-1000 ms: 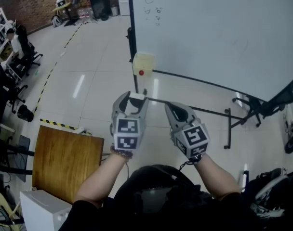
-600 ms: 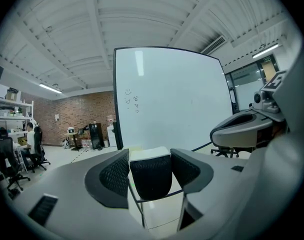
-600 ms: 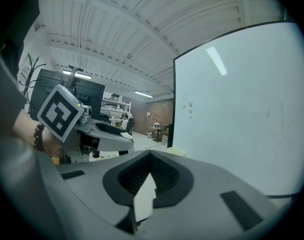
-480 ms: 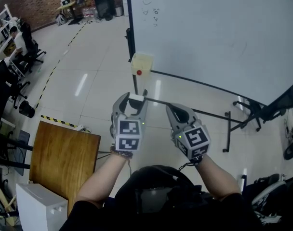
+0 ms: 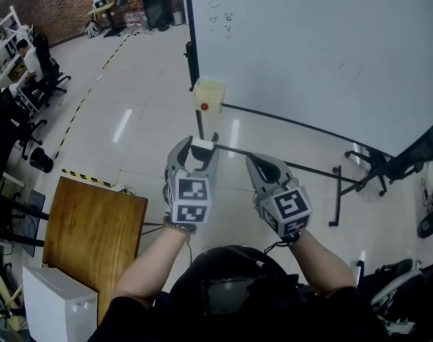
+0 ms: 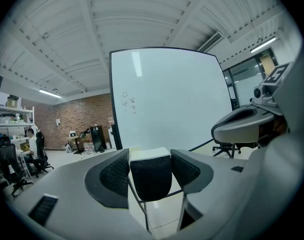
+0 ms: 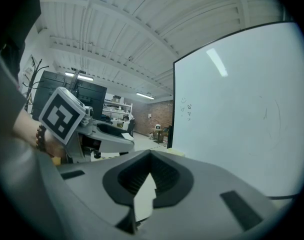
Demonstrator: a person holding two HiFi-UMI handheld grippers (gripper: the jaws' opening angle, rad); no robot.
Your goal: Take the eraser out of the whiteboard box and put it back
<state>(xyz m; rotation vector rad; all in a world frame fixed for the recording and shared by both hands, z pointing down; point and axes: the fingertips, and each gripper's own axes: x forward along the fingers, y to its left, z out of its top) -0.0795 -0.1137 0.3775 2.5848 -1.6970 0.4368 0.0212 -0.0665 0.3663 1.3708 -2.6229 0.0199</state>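
Bright, even ceiling light. Strip glare on whiteboard (image 6: 167,94) beyond the fingers (image 6: 114,174); streaks on floor (image 5: 120,127). Gripper views fisheye, corners black. Fingers slightly soft.

Open-plan office or lab floor. A large whiteboard (image 5: 316,41) on a floor stand fills the right, with a few marker scribbles at its top left. Far left: brick wall (image 5: 53,9), office chairs (image 5: 45,84) at desks, a person (image 5: 25,52) seated there. Glossy pale tile floor (image 5: 138,84) with a yellow-black tape line (image 5: 77,105). Near left, a wooden table (image 5: 95,234). Bare ribbed ceiling (image 6: 142,19), strip lights (image 6: 50,92).
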